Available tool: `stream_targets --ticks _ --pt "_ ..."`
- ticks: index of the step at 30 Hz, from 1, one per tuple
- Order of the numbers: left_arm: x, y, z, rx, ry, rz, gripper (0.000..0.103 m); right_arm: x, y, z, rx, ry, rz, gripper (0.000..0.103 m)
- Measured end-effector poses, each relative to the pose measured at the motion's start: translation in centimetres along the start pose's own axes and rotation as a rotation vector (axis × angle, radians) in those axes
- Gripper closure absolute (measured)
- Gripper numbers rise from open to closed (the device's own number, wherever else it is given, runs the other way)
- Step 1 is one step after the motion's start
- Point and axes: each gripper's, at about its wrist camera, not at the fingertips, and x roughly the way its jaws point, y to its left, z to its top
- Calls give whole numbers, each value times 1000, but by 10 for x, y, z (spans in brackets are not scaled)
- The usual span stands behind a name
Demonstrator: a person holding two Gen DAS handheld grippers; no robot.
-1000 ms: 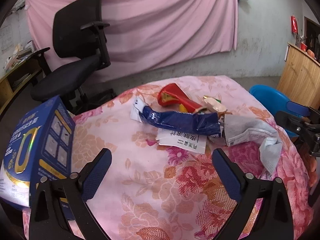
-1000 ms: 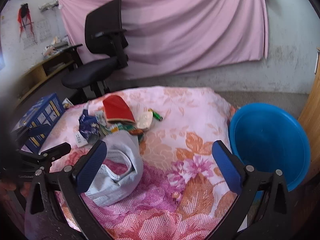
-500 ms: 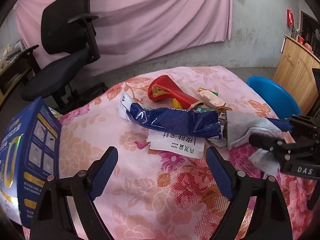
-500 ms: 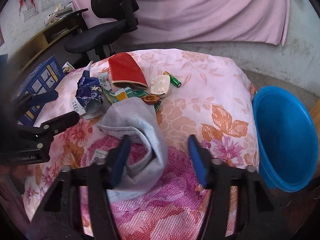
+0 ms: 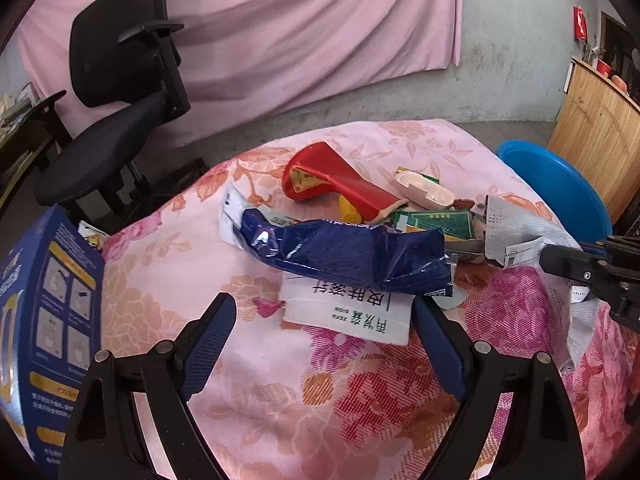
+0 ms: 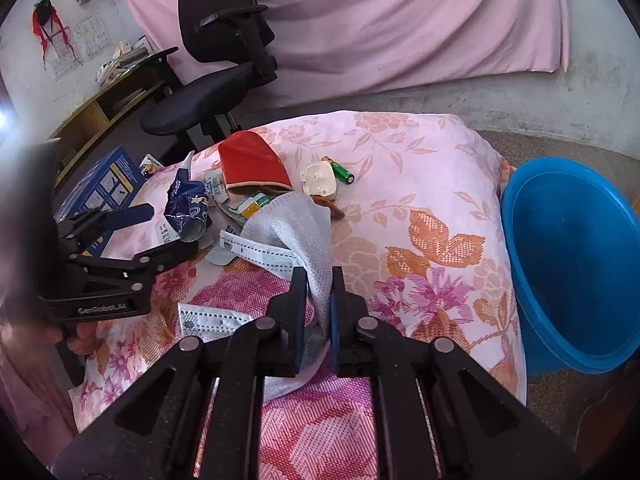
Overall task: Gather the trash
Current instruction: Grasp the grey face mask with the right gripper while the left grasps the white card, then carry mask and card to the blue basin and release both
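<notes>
On a desk under a pink floral cloth (image 6: 420,200), the right hand-held gripper (image 6: 318,312) is clamped on a crumpled pale grey mesh face mask (image 6: 296,224) near the front edge. The left hand-held gripper (image 5: 320,344) hangs wide apart before a dark blue foil wrapper (image 5: 348,252). Probably best: lift the mask clear, then carry it right to the round blue plastic basin (image 6: 572,264)

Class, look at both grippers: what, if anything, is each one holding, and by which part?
The right gripper is shut on the face mask, pinching its near lower fold. The left gripper is open and holds nothing.
</notes>
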Motion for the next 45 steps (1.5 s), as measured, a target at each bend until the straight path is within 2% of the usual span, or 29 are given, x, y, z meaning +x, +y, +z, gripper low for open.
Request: stream_targets --ticks 5,7,10,14,20,26,28,31,36,41,45 --pt "6 -1 1 1 14 -11 20 0 -1 -1 3 -2 -2 69" --pt "5 0 0 -5 10 -20 37 0 0 -1 -2 -1 -12 69" --pt "4 0 0 -3 9 -25 41 2 1 -1 -7 10 -17 69" --pt "-4 -3 -1 9 -25 -13 42 2 0 -2 -10 10 -20 69" --pt "-19 -10 -13 25 -32 -9 43 0 4 -2 -20 0 -26 69" --pt "-45 -14 -23 3 -115 -3 43 -11 12 -5 -52 -51 -25 69" --pt "-53 -16 -25 -3 -151 3 43 -20 15 -7 -64 -96 -20 69" --pt "-71 -23 -26 -5 -244 22 43 -37 17 -11 -70 -181 -17 69" --pt "-93 -34 -23 -47 -372 -6 43 -66 9 -17 -44 -335 -18 69" --pt "-124 -60 -8 3 -567 -19 43 -104 -1 -20 -69 -520 -138 69" --pt "-139 -81 16 1 -684 -50 42 -143 -19 -28 -39 -687 -238 69"
